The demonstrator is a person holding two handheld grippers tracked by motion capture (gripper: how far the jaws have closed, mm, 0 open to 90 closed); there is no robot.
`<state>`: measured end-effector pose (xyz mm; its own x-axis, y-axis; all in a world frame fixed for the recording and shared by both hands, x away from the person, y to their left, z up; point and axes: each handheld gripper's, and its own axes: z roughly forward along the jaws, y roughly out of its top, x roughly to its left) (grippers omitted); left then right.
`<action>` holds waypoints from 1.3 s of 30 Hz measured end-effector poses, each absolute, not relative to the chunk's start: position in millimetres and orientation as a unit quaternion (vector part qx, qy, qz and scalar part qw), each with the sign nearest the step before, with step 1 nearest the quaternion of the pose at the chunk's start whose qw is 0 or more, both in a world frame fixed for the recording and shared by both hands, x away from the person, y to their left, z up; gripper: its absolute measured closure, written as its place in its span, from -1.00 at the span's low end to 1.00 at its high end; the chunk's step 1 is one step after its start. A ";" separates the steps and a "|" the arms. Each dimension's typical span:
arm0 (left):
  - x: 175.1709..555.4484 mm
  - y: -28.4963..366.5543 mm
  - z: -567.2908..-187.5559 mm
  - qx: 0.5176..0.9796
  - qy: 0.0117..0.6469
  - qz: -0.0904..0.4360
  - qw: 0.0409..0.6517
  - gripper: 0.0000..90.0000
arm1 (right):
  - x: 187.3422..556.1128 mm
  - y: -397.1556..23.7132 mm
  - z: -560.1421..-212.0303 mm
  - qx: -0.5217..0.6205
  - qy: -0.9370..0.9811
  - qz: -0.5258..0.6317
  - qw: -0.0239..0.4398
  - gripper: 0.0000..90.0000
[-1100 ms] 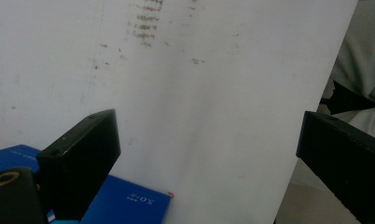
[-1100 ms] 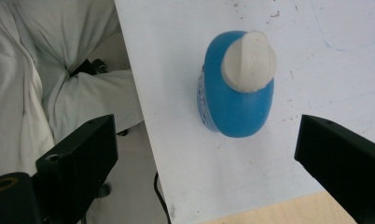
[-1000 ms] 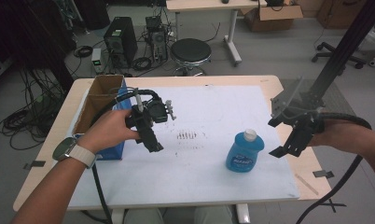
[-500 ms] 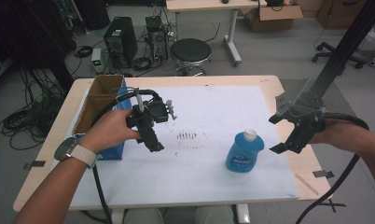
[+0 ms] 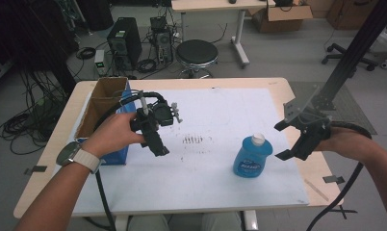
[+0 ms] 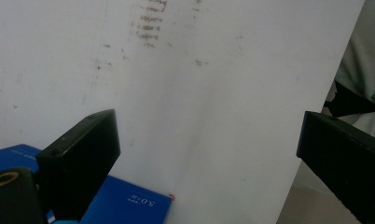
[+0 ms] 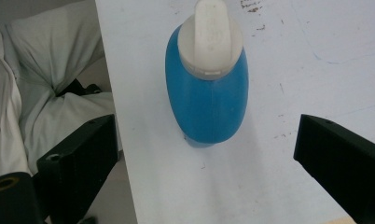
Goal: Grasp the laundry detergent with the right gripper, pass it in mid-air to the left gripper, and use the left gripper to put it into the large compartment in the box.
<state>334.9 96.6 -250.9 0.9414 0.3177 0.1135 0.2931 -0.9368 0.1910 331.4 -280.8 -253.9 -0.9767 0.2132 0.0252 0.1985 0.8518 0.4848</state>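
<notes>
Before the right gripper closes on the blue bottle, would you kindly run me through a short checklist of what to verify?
1. Right gripper open wide: ok.
2. Blue bottle lined up between the jaws, not yet reached: ok.
3. Bottle upright on the white sheet: ok.
4. White cap closed: it looks shut, but cannot tell for certain.
5. Left gripper well away from the bottle, open and empty: ok.
6. Nothing else beside the bottle: ok.

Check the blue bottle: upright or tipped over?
Upright. The blue bottle stands on its base on the white sheet, white cap on top; the open right gripper is beside it, not touching.
</notes>
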 end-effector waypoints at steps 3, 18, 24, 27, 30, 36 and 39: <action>335.4 96.2 -251.3 0.982 0.155 0.070 0.084 -0.85 | 332.3 -282.5 -259.9 0.106 0.960 0.259 0.014 -0.86; 339.0 95.5 -255.3 0.981 0.160 0.063 0.091 -0.85 | 338.3 -293.4 -289.5 0.117 0.943 0.313 0.003 -0.86; 340.3 95.6 -255.9 0.980 0.162 0.063 0.093 -0.85 | 340.1 -299.1 -302.3 0.119 0.928 0.353 0.000 -0.86; 340.4 96.1 -255.9 0.980 0.164 0.064 0.092 -0.86 | 340.5 -300.8 -309.3 0.120 0.922 0.368 -0.006 -0.86; 340.4 97.1 -255.1 0.980 0.165 0.064 0.096 -0.86 | 341.1 -302.7 -315.1 0.121 0.918 0.377 -0.007 -0.86; 340.8 97.7 -255.5 0.979 0.167 0.064 0.095 -0.86 | 340.8 -304.7 -323.9 0.119 0.911 0.395 -0.008 -0.86; 341.2 98.0 -255.8 0.979 0.169 0.063 0.096 -0.86 | 340.2 -305.8 -326.6 0.118 0.906 0.406 -0.006 -0.86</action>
